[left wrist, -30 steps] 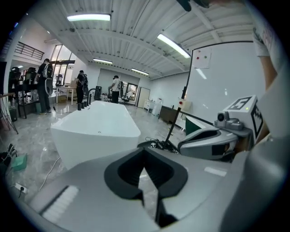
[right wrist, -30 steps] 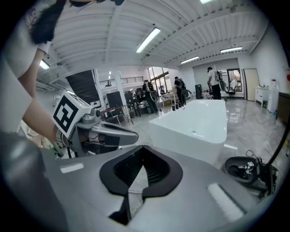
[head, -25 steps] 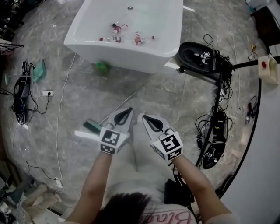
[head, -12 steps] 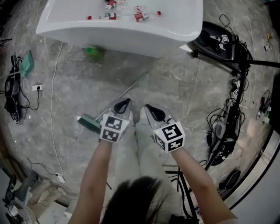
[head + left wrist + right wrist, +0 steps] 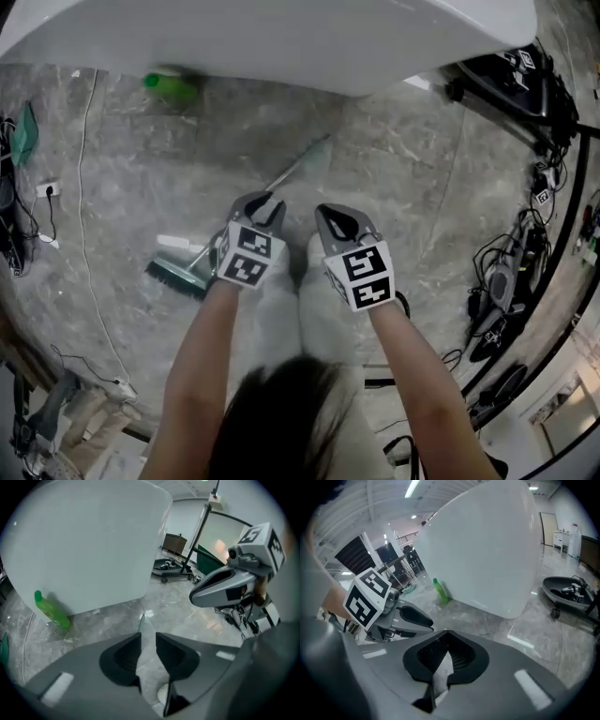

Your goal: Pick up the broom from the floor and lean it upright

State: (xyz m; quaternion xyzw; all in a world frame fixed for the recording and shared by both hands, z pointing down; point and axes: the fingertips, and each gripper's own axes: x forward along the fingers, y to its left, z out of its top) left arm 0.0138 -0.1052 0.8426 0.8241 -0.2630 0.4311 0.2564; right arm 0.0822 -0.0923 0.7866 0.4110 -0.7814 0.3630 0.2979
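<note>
The broom (image 5: 298, 166) lies flat on the grey marble floor, its green bristle head (image 5: 174, 278) at the left and its thin handle running up and to the right toward the tub. My left gripper (image 5: 267, 202) hovers over the middle of the handle. Its jaws are opening, and the handle (image 5: 141, 620) shows on the floor through the gap, with nothing between the pads. My right gripper (image 5: 331, 215) hangs just to the right of the handle with its tips together (image 5: 446, 633) and nothing held.
A white bathtub (image 5: 281, 47) fills the top of the head view, with a green bottle (image 5: 167, 85) on the floor at its base. Black wheeled equipment (image 5: 511, 75) and cables (image 5: 506, 281) crowd the right; a power strip (image 5: 47, 190) and cord lie at the left.
Both grippers have dropped toward the floor and now sit close over the broom handle. The left jaws have parted; the right jaws stay together.
</note>
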